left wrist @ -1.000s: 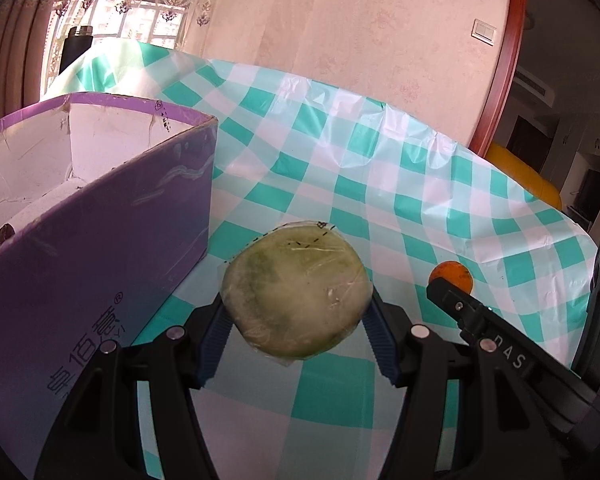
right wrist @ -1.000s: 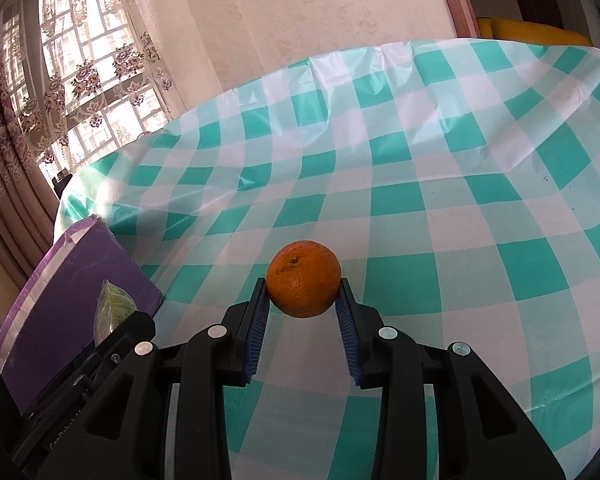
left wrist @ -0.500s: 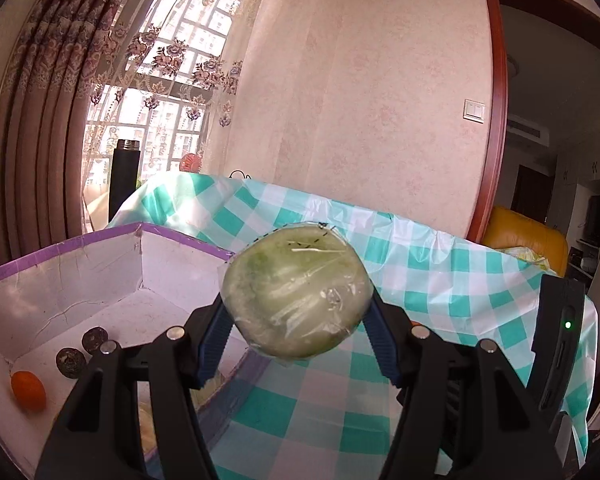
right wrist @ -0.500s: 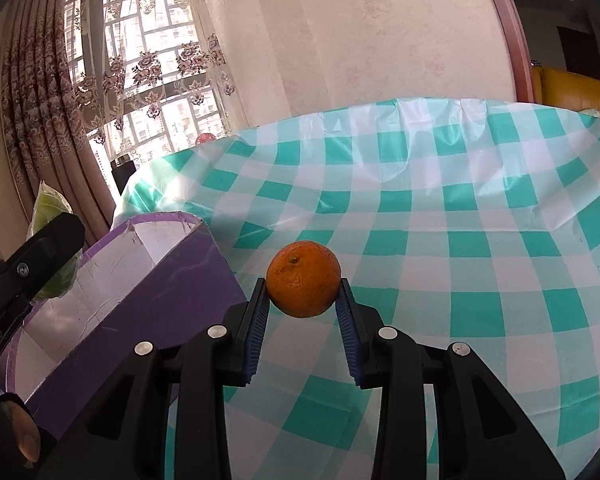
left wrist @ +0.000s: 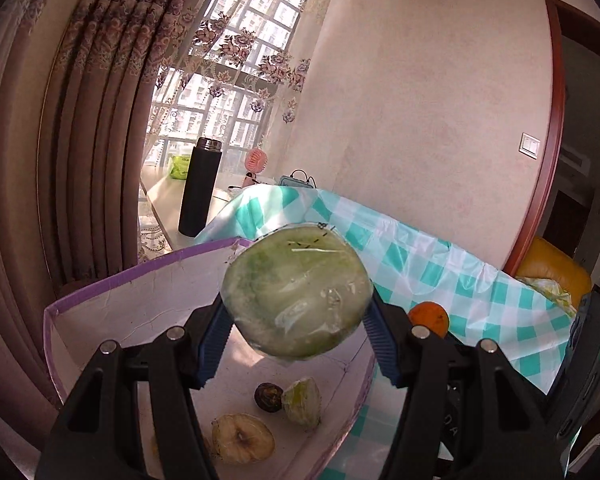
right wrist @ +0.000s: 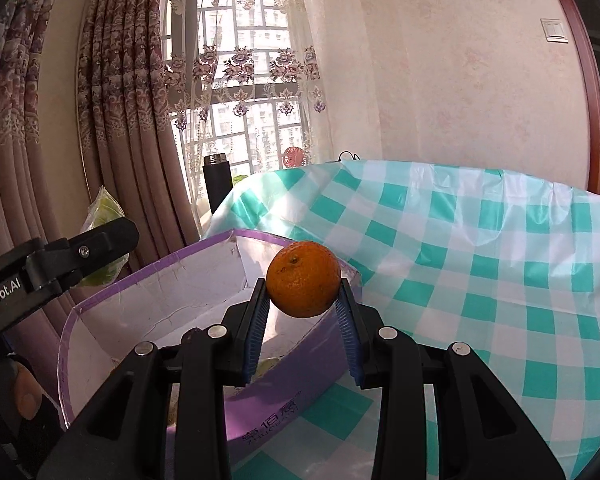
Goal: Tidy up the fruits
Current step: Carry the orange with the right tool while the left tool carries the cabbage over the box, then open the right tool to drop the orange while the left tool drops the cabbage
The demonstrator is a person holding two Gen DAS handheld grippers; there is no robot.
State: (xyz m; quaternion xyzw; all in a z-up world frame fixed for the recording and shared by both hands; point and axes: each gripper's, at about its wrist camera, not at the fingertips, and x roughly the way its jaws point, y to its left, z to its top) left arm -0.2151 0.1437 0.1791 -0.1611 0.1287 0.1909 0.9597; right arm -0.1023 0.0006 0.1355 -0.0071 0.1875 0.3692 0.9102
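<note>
Left gripper [left wrist: 298, 346] grips a wrapped melon [left wrist: 298, 294], right gripper [right wrist: 304, 334] an orange [right wrist: 303, 278], above the box [right wrist: 160, 292]; dropping the melon could bruise fruit below.

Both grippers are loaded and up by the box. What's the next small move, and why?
Probably lower the left gripper a little and release. It is clamped on the wrapped green fruit, already over the open box, where other fruit lie on the floor. The right gripper, shut on the orange, seems nearer the box's rim, so it should follow.
</note>
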